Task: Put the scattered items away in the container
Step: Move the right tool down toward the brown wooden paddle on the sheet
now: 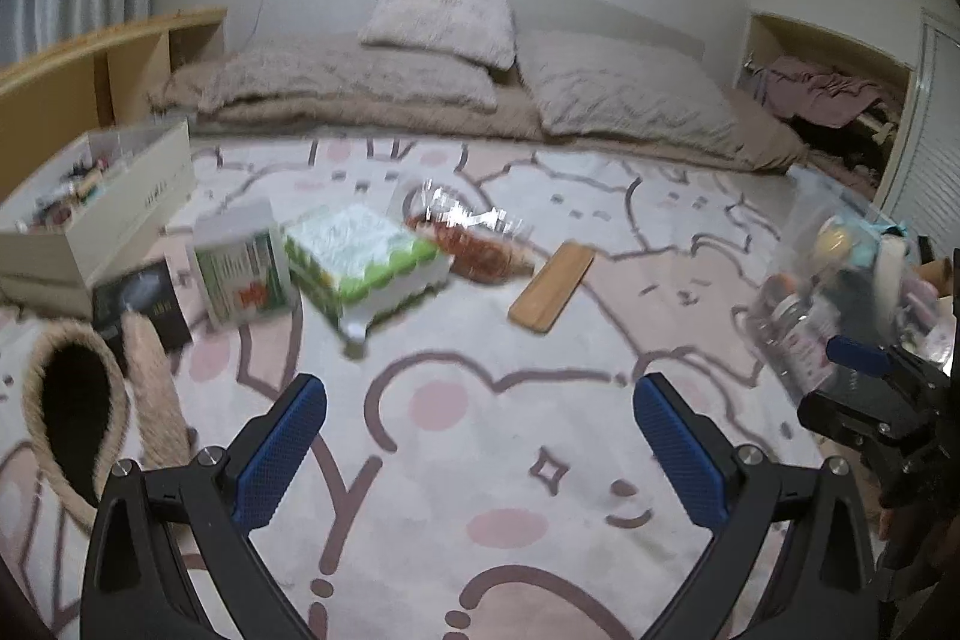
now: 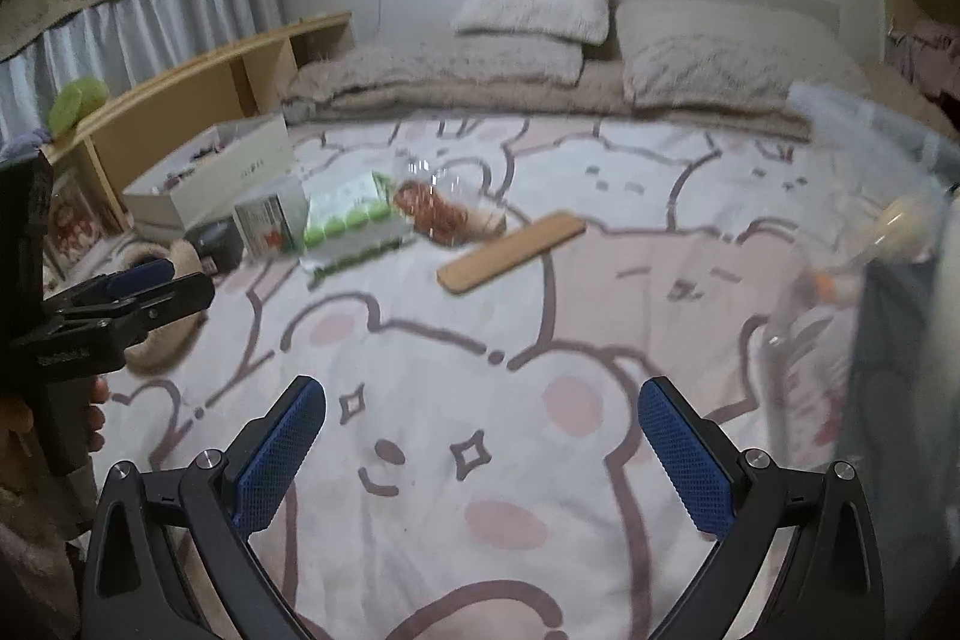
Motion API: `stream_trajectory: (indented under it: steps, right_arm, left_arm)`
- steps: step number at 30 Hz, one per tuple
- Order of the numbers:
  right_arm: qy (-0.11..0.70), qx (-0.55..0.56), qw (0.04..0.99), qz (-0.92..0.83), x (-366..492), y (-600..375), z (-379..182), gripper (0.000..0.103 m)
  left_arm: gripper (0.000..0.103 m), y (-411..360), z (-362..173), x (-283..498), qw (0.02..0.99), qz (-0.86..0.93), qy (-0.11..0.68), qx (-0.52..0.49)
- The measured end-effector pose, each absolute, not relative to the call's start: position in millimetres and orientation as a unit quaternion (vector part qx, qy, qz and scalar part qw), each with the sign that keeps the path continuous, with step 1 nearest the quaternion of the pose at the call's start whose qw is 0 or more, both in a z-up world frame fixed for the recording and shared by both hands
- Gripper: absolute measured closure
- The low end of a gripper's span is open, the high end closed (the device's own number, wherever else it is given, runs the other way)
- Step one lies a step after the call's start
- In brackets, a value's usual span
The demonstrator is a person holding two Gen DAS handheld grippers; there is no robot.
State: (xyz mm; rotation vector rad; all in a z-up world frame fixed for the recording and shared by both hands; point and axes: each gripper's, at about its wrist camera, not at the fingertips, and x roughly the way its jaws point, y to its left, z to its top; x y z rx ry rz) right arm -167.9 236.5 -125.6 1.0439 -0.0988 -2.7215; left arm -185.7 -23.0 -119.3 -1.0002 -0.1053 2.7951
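Left gripper (image 1: 480, 451): blue-padded fingers spread wide, nothing held; hung over pink-and-white cartoon-print blanket (image 1: 480, 550). Right gripper (image 2: 483, 454): fingers likewise wide apart, empty, above same blanket.

Scattered items seen ahead of left gripper, all resting on blanket:
- flat tan wooden board (image 1: 552, 291), ahead & slightly right, lying alone.
- clear plastic bag w/ reddish-brown contents (image 1: 474, 235), ahead, just beyond board.
- green-and-white rectangular carton (image 1: 367, 265), ahead-left, touching or just beside bag; cannot tell which.
- small white-and-green upright box (image 1: 243, 268), left of carton, just beside it.
- small black box (image 1: 144, 304), further left, partly behind 1 tan furry slipper (image 1: 78, 418).
- open cream cardboard box (image 1: 102, 208), far left, w/ small items inside; blurred.

Clear plastic container (image 1: 840, 292) seen to right of left gripper, already holding mixed small items; details blurred. In right wrist view same container sits close at right edge, right of right gripper.

Right gripper visible at right edge of left view; left gripper at left edge of right view, w/ a hand (image 2: 90, 412) on its handle.
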Motion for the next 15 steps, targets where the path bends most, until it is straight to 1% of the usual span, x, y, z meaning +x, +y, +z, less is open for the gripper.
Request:
stream_trajectory:
  steps: [10,15]
  right_arm:
    - [-0.042,0.409,0.118,-0.904,-207,218,-180,0.000]
    - [-0.050,0.426,0.121,-0.895,-234,211,-193,0.000]
  left_arm:
    - [0.000,-38,-173,-219,0.032,0.925,-0.071,-0.372]
    - [0.000,-47,-186,-228,0.019,0.921,-0.085,-0.379]
